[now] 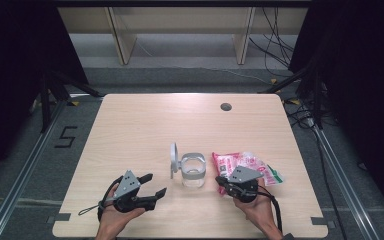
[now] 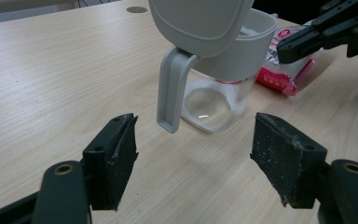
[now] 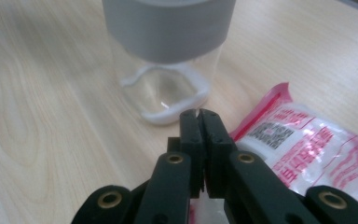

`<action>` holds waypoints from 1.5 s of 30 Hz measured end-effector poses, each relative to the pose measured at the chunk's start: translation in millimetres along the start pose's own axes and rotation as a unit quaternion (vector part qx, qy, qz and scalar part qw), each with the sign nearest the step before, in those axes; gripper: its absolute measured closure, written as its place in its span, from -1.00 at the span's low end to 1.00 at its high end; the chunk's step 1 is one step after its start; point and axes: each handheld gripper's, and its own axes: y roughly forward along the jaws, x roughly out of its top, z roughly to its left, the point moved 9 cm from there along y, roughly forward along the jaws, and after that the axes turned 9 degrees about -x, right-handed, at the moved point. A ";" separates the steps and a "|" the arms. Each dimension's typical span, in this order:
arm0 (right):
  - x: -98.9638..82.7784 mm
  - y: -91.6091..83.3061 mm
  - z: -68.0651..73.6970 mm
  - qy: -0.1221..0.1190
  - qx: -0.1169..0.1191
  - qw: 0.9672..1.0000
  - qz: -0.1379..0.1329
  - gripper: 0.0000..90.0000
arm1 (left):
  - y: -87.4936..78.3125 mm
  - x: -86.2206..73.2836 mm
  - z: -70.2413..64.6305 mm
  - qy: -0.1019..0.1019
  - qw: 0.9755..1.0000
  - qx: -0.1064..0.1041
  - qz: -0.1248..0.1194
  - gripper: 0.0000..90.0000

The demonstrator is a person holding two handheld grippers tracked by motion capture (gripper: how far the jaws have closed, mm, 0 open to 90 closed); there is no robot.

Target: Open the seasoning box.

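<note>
Clear jar [image 1: 193,173] upright near the table's [image 1: 130,130] front edge, grey lid [image 1: 173,160] swung open on its left. Pink packet [image 1: 247,166] flat just right of jar. Left gripper [image 1: 154,185] left of jar, released, jaws wide, nothing between them. Right gripper [image 3: 199,119] just right of jar, above packet's near end, clenched; something white glimpsed beneath its jaws, grip unclear.

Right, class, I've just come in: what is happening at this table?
A person holds a gripper in each hand. The left gripper is open, aimed at a clear jar whose lid is flipped up. The right gripper is shut, its tips beside a pink packet next to the jar.
</note>
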 end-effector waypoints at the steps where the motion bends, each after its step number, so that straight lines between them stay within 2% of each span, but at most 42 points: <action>1: 0.0 0.0 0.0 0.000 0.000 1.000 0.000 0.98 | 0.0 0.0 0.0 0.000 1.000 0.000 0.000 -0.34; 5: -5.3 3.7 4.8 -0.020 -0.008 1.000 0.018 0.98 | -0.6 -1.2 0.4 -0.001 1.000 0.001 0.005 -0.35; 7: -7.0 4.5 6.4 -0.041 -0.012 0.999 0.024 0.98 | -0.4 -1.6 0.6 -0.002 1.000 0.001 0.006 -0.36; 11: -7.3 4.1 6.5 -0.039 -0.014 0.999 0.025 0.99 | -0.4 -1.4 0.6 -0.002 1.000 -0.003 0.005 -0.36; 13: -7.6 2.9 4.8 -0.048 -0.011 0.998 0.025 0.99 | -0.7 -0.6 0.4 -0.005 1.000 -0.002 0.001 -0.36; 15: -8.7 1.0 4.6 -0.039 -0.013 0.999 0.028 0.99 | -1.6 0.0 0.5 -0.007 1.000 0.003 0.001 -0.36; 16: -9.7 -1.0 2.9 -0.041 -0.015 0.999 0.031 1.00 | -2.8 0.0 2.3 0.010 1.000 0.000 0.007 -0.36; 19: -11.7 -3.1 0.6 -0.037 -0.014 0.999 0.028 1.00 | -2.6 -0.1 2.0 0.008 1.000 0.000 0.007 -0.36; 20: -12.7 -4.3 -0.2 -0.031 -0.015 0.999 0.031 1.00 | -2.1 -0.6 0.3 -0.007 1.000 0.003 0.004 -0.36; 25: -17.1 -9.6 -4.7 -0.039 -0.016 0.998 0.039 1.00 | -1.7 0.2 1.2 0.011 1.000 -0.004 0.005 -0.36; 26: -18.4 -10.9 -5.6 -0.035 -0.017 0.998 0.041 1.00 | -2.1 -0.3 0.1 -0.003 1.000 0.001 0.004 -0.36; 28: -21.1 -14.4 -8.0 -0.026 -0.021 0.998 0.047 1.00 | -2.0 0.5 0.2 -0.006 1.000 0.001 0.000 -0.36; 33: -26.5 -20.6 -15.2 -0.015 -0.027 0.998 0.049 1.00 | -2.7 -0.4 1.1 -0.005 1.000 0.004 0.005 -0.36; 38: -28.7 -23.2 -18.4 -0.016 -0.032 0.998 0.052 1.00 | -0.9 -0.5 0.0 -0.007 1.000 0.002 0.002 -0.36; 41: -29.8 -24.3 -19.9 -0.026 -0.038 0.997 0.055 1.00 | -1.2 -0.4 0.2 -0.006 1.000 0.002 0.002 -0.36; 42: -31.3 -25.9 -21.8 -0.017 -0.039 0.997 0.058 1.00 | -1.5 -0.3 0.2 -0.008 1.000 0.003 0.001 -0.36; 45: -32.7 -27.3 -25.3 -0.021 -0.042 0.997 0.058 1.00 | -2.5 0.2 1.5 -0.003 1.000 0.001 0.002 -0.36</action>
